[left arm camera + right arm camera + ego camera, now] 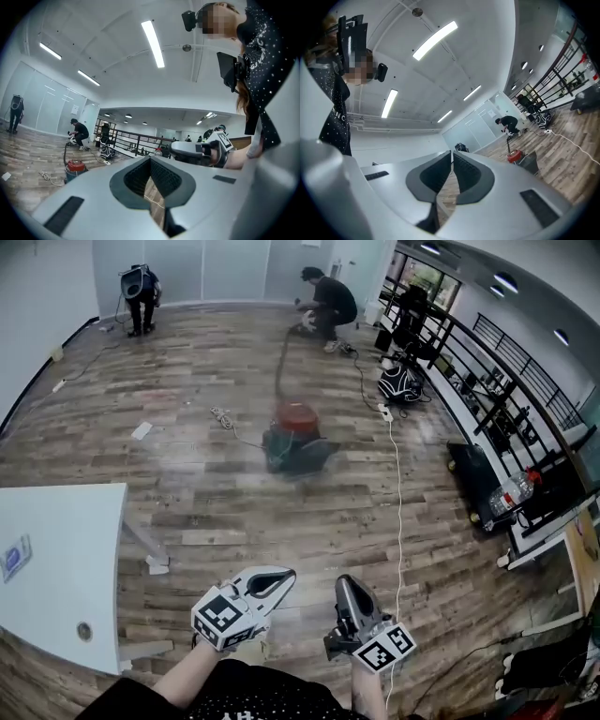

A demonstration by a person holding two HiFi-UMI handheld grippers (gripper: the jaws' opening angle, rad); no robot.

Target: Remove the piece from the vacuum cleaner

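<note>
The vacuum cleaner [294, 435], a red-topped canister on a dark base, stands on the wooden floor well ahead of me. Its dark hose [282, 362] runs away toward a crouching person [324, 302]. It shows small in the left gripper view [74, 168] and in the right gripper view [516, 157]. My left gripper [279, 577] and right gripper [345, 585] are held low and close to my body, far short of the vacuum. Both are shut with nothing between the jaws, seen at the left gripper [151, 161] and the right gripper [452, 155].
A white table [56, 559] stands at my left. A white cable [395, 484] trails across the floor on the right. Black railing [487, 381], a dark bag [401, 382] and a water bottle [512, 491] line the right side. Another person [141, 296] stands far left.
</note>
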